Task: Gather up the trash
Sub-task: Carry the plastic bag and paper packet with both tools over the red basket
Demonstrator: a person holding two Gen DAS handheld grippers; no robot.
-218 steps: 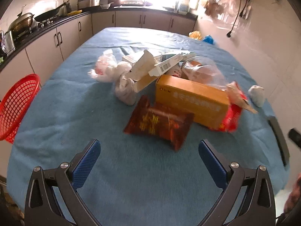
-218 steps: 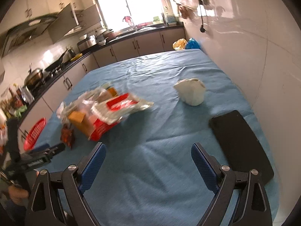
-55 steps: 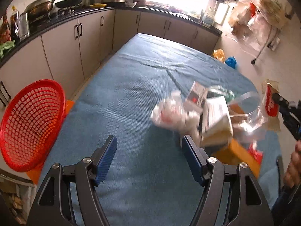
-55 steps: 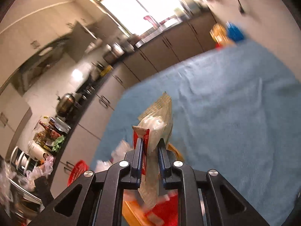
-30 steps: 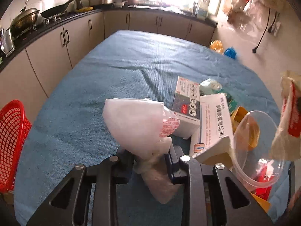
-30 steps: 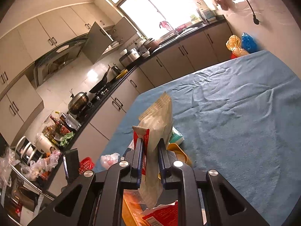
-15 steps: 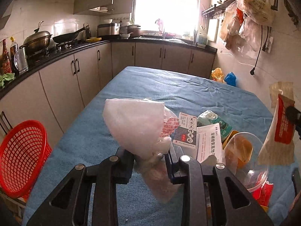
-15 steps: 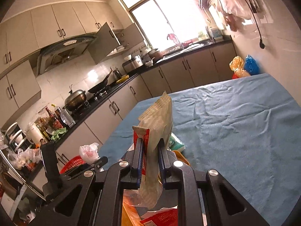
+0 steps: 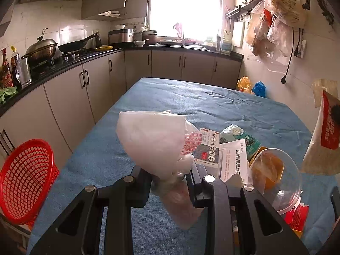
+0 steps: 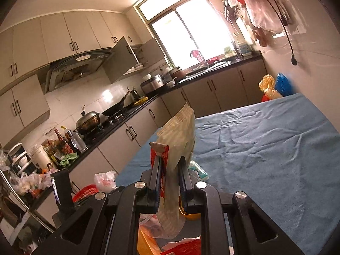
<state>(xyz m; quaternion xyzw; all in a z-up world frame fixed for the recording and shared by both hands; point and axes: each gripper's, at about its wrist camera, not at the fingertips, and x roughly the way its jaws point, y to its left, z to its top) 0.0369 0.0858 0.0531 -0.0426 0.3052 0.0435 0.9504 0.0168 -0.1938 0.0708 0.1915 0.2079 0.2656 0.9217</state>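
Two grips full, both pieces of trash off table

Left wrist view: left gripper point(image 9: 170, 175) clamped on neck of white plastic bag point(image 9: 152, 140), bag held above blue cloth point(image 9: 191, 102). Red basket point(image 9: 25, 182) low at left, beside table edge. Boxes point(image 9: 209, 150) and clear lid point(image 9: 276, 176) remain on cloth. Risk: thin film slides out of pads mid-carry, bag falls short of basket

Right wrist view: right gripper point(image 10: 170, 177) pinched on beige-red wrapper point(image 10: 180, 136), upright. Risk: floppy top catches, tugs loose
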